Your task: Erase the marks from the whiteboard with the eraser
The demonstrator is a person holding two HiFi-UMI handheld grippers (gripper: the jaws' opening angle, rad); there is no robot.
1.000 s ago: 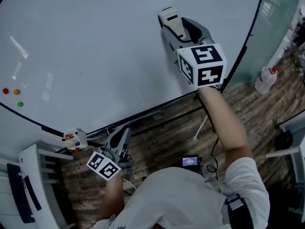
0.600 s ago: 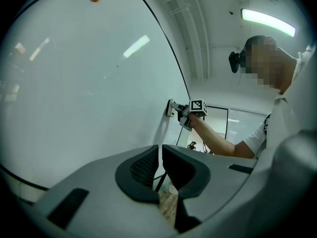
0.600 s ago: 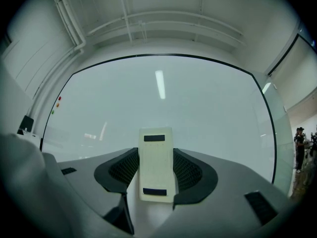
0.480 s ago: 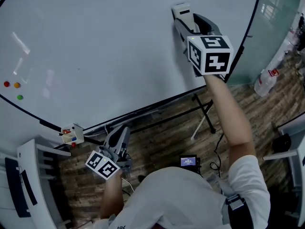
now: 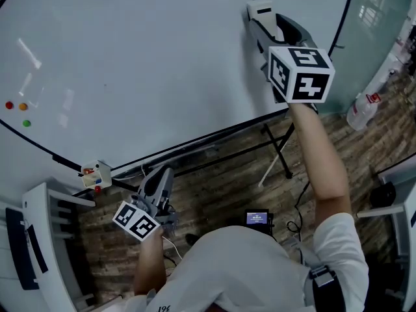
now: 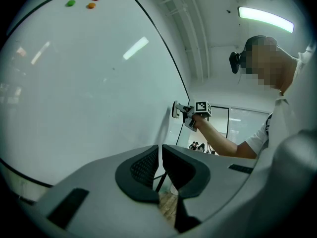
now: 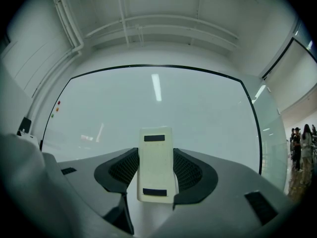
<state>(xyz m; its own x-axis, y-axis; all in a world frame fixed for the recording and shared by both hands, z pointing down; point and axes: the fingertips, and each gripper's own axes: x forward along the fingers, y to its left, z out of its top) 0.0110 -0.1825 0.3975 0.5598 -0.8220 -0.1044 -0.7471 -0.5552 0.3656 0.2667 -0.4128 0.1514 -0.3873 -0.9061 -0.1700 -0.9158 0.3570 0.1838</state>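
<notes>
The whiteboard [image 5: 149, 70] fills the upper head view and shows no pen marks; it also fills the right gripper view [image 7: 198, 113]. My right gripper [image 5: 261, 19] is shut on the cream eraser [image 5: 261, 9], which sits against the board's right part near its black edge. In the right gripper view the eraser [image 7: 156, 165] stands upright between the jaws of the right gripper [image 7: 156, 175]. My left gripper [image 5: 159, 179] hangs low, below the board's bottom edge, away from the surface. In its own view the left gripper [image 6: 160, 165] has its jaws nearly touching with nothing between them.
Three small magnets, red [image 5: 8, 105], orange [image 5: 23, 106] and green [image 5: 26, 123], sit at the board's left. A small box [image 5: 94, 174] rests on the board's lower ledge. A white rack [image 5: 39, 252] stands at lower left, a plastic bottle [image 5: 364, 111] on the wooden floor at right.
My right gripper has slid the eraser up and to the right across the board, towards its right edge. The left gripper has stayed low, drifting slightly.
</notes>
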